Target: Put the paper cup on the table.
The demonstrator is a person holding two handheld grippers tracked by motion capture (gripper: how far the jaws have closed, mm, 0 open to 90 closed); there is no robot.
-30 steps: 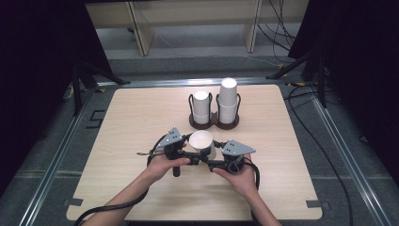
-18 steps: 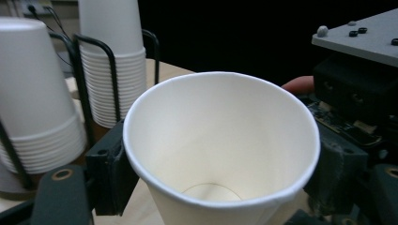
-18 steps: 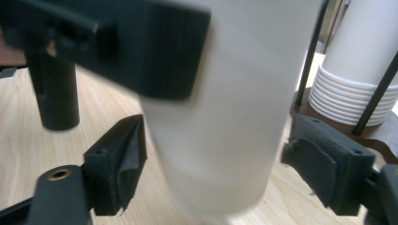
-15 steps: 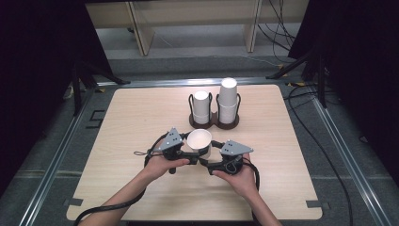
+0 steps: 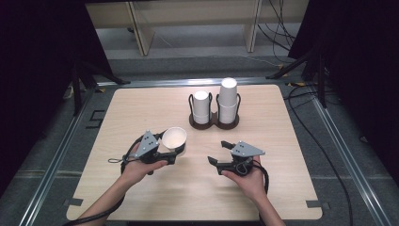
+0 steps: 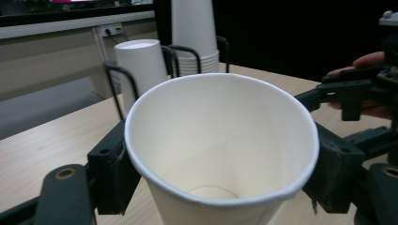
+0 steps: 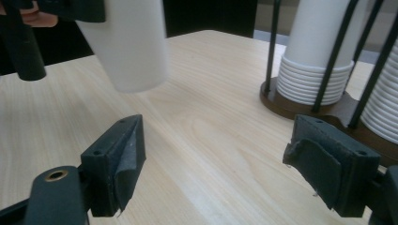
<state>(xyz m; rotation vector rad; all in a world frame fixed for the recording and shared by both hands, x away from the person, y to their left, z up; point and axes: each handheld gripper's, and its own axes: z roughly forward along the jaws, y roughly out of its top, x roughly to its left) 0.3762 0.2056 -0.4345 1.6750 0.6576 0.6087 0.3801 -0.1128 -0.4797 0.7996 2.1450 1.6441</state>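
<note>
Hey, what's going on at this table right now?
A person works two hand-held grippers. The left gripper grips a single white paper cup, its jaws having just closed on it. The right gripper has just opened and holds nothing. Two stacks of cups sit upside down in a black wire holder farther back.

One loose paper cup [image 5: 174, 138], two cup stacks [image 5: 228, 101], one holder [image 5: 214, 123], two claws [image 5: 180, 151]

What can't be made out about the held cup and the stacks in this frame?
- Paper cup: base cut off by the left gripper view's bottom edge; rim cut off at the top of the right gripper view.
- Taller stack: cup count too small in the high view.
- Cup holder: base partly behind the right gripper.
</note>
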